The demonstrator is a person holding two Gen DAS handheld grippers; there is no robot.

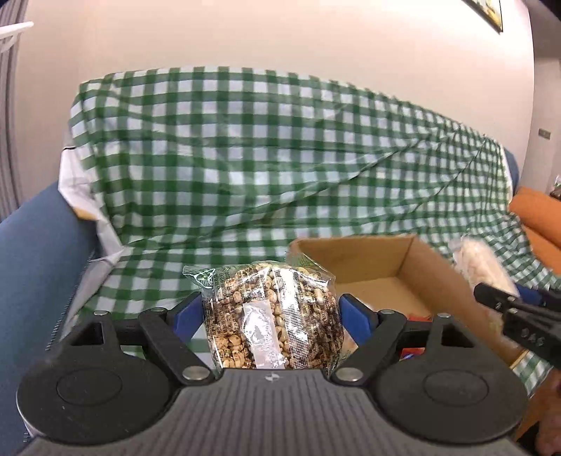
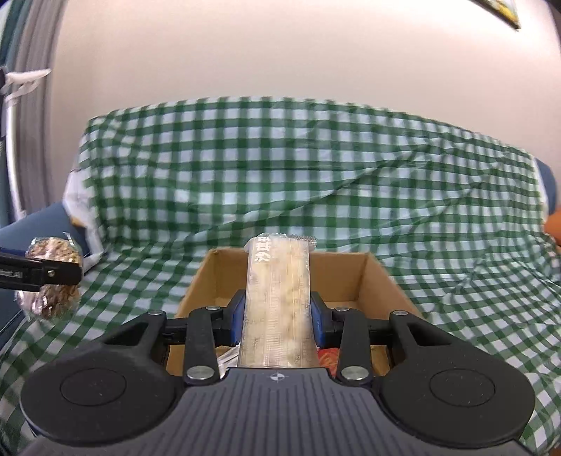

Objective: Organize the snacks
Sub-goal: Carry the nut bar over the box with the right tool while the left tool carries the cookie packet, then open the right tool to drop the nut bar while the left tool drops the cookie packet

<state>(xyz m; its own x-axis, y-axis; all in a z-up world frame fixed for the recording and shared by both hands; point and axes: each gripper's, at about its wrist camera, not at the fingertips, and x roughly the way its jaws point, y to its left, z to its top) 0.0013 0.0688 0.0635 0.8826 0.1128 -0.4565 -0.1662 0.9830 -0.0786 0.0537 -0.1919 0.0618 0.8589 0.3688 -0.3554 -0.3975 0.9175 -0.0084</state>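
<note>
My left gripper (image 1: pixel 271 312) is shut on a clear bag of brown puffed grain snack (image 1: pixel 273 315), held above the checked cloth left of an open cardboard box (image 1: pixel 368 259). My right gripper (image 2: pixel 277 315) is shut on a long clear packet of pale snack (image 2: pixel 278 301), held upright over the same box (image 2: pixel 378 277). The right gripper (image 1: pixel 519 315) and its pale packet (image 1: pixel 484 266) show at the right edge of the left wrist view. The left gripper (image 2: pixel 38 273) and the grain bag (image 2: pixel 52 273) show at the left edge of the right wrist view. Red packets (image 2: pixel 328 357) lie inside the box.
A green and white checked cloth (image 1: pixel 245 158) covers a blue sofa (image 1: pixel 31 263), seat and backrest. An orange cushion (image 1: pixel 540 214) sits at the far right. A plain wall stands behind, with a picture frame (image 1: pixel 487 10) at the top right.
</note>
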